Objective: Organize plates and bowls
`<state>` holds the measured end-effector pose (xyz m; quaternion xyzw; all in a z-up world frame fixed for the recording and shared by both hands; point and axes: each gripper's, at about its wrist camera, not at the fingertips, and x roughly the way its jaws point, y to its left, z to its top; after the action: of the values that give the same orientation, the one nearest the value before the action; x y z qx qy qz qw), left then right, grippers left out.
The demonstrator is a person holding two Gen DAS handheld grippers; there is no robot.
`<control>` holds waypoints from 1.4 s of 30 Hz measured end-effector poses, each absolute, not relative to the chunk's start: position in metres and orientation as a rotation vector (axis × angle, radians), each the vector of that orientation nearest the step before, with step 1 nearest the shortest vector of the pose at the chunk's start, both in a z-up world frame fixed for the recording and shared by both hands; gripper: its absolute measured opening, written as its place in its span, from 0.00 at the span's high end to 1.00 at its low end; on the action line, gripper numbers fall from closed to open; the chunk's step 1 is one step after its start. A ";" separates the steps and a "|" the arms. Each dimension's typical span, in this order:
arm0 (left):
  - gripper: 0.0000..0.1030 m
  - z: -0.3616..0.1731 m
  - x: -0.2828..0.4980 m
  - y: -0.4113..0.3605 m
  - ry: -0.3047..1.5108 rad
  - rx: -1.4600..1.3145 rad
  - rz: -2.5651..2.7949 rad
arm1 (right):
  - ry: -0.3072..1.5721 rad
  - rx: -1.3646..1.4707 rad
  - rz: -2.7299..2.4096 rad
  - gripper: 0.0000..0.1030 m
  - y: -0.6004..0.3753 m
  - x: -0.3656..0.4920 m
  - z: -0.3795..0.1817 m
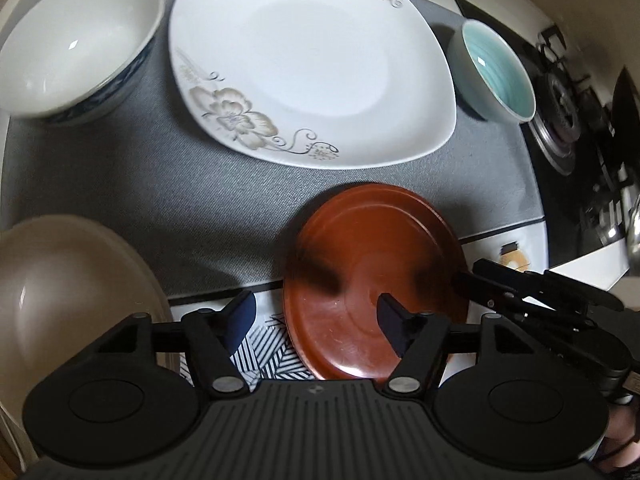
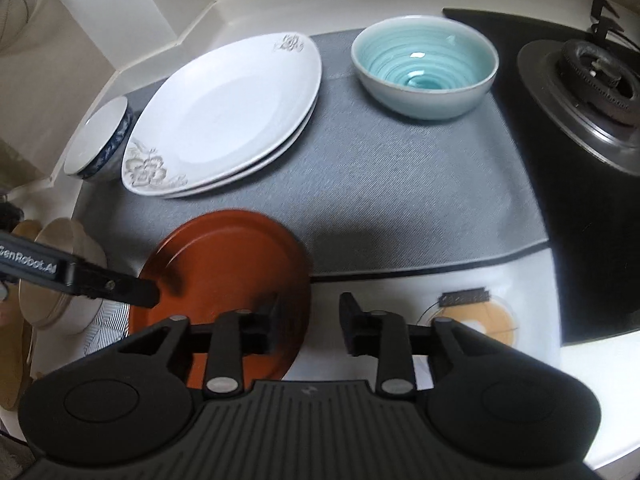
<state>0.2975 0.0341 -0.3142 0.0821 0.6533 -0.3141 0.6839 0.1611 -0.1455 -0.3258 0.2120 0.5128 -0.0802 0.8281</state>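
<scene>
- Left gripper (image 1: 316, 320): jaws apart, straddling the near-left rim of the brown plate (image 1: 376, 280); grip not closed.
- Right gripper (image 2: 308, 320): jaws apart, left finger over the brown plate's right rim, holding nothing.
- Brown plate sits half on the grey mat (image 2: 400, 200), half on the white counter, empty.
- Two white floral plates (image 2: 224, 116) stacked at mat rear, top one empty.
- Teal bowl (image 2: 424, 64) right of the stack, empty.
- Blue-patterned white bowl (image 1: 76, 44) left of the stack, empty.
- Beige bowl (image 1: 68, 300) near left, off the mat.
</scene>
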 end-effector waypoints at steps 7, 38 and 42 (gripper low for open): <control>0.65 -0.320 0.295 0.025 1.463 0.225 -0.696 | 1.072 0.454 -0.175 0.62 -0.143 0.160 -0.327; 0.90 -0.331 0.292 0.029 1.466 0.189 -0.694 | 1.078 0.370 -0.175 0.66 -0.134 0.164 -0.330; 0.91 -0.330 0.290 0.030 1.451 0.198 -0.703 | 1.070 0.364 -0.180 0.74 -0.135 0.162 -0.331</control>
<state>0.2899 0.0304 -0.3301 0.0887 0.6483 -0.3140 0.6879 0.1621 -0.1354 -0.3309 0.1722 0.5063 -0.0854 0.8407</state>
